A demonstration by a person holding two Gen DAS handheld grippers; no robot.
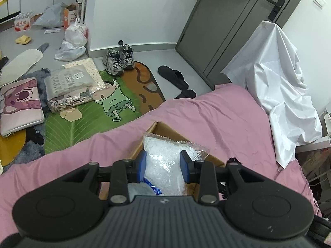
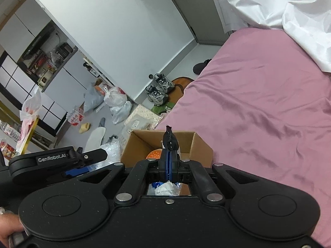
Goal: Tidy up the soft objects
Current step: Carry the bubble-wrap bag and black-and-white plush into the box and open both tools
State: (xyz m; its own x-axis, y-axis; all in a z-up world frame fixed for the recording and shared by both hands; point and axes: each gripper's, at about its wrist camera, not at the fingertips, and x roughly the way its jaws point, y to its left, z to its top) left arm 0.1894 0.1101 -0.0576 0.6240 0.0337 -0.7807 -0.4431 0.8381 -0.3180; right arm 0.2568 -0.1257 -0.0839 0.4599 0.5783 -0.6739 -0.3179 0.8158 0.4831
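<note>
A cardboard box (image 1: 165, 129) stands open on the pink bed (image 1: 206, 113). My left gripper (image 1: 163, 165) is shut on a clear bag of white pellets (image 1: 165, 157) and holds it over the box. My right gripper (image 2: 169, 163) is shut on a small black soft item (image 2: 170, 139), held above the same box (image 2: 198, 144). An orange thing (image 2: 154, 154) and white and blue soft packs (image 2: 165, 188) lie inside the box. The left gripper also shows in the right wrist view (image 2: 78, 170), left of the box.
A white sheet (image 1: 275, 82) drapes at the bed's far right. On the floor lie a cartoon mat (image 1: 107, 103), sneakers (image 1: 119, 60), black slippers (image 1: 173, 76), packaged textiles (image 1: 70, 84), a pink pouch (image 1: 20, 105) and plastic bags (image 1: 74, 39). A grey door (image 1: 227, 20) is behind.
</note>
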